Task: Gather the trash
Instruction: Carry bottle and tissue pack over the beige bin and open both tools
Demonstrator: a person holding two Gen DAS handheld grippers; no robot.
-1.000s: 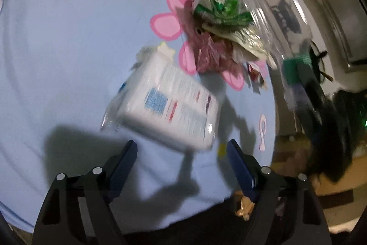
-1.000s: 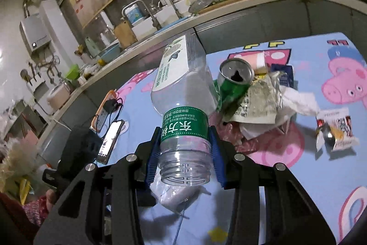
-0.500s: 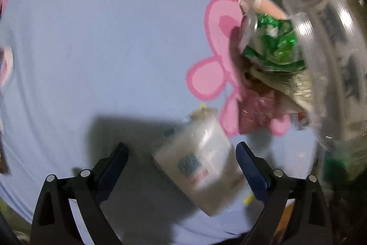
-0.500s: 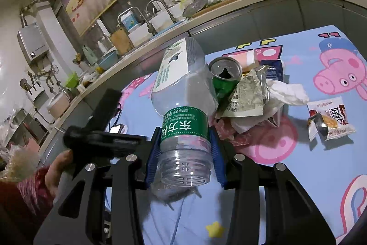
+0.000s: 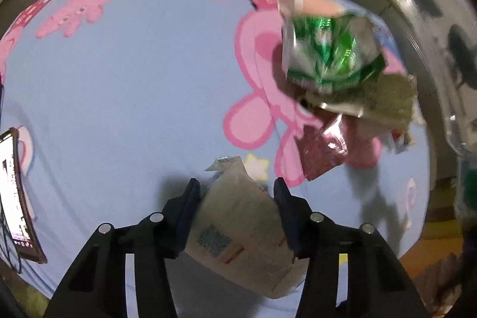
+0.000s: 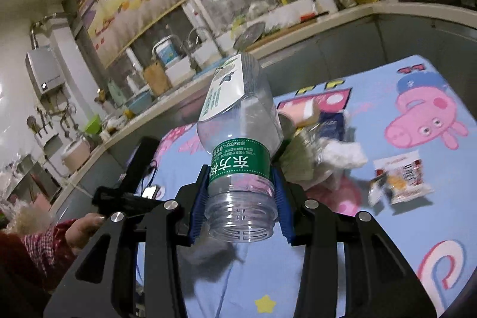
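1. The white tissue pack (image 5: 238, 231) sits between the jaws of the left gripper (image 5: 237, 198), its crimped end pointing away toward the trash heap. The blue pads flank both of its sides, but I cannot tell whether they press it or merely bracket it. It hangs over the near edge of the blue cartoon tablecloth (image 5: 134, 73).
2. The clear plastic bottle (image 6: 238, 157) is clamped in the right gripper (image 6: 240, 195) just below its green label, open mouth toward the camera and base angled up and away. Gripping the stiffer part near the neck likely keeps the thin body from buckling.
3. The rest of the trash lies together ahead: a crushed green can (image 5: 331, 55), a foil wrapper (image 5: 372, 100) and a dark red wrapper (image 5: 322, 151) touching or overlapping, with crumpled white paper (image 6: 342, 154) beside them.
4. A snack packet (image 6: 399, 181) lies apart on the right side of the cloth, so it probably needs its own trip.
5. A phone (image 5: 15, 195) rests at the left edge; it is not trash.
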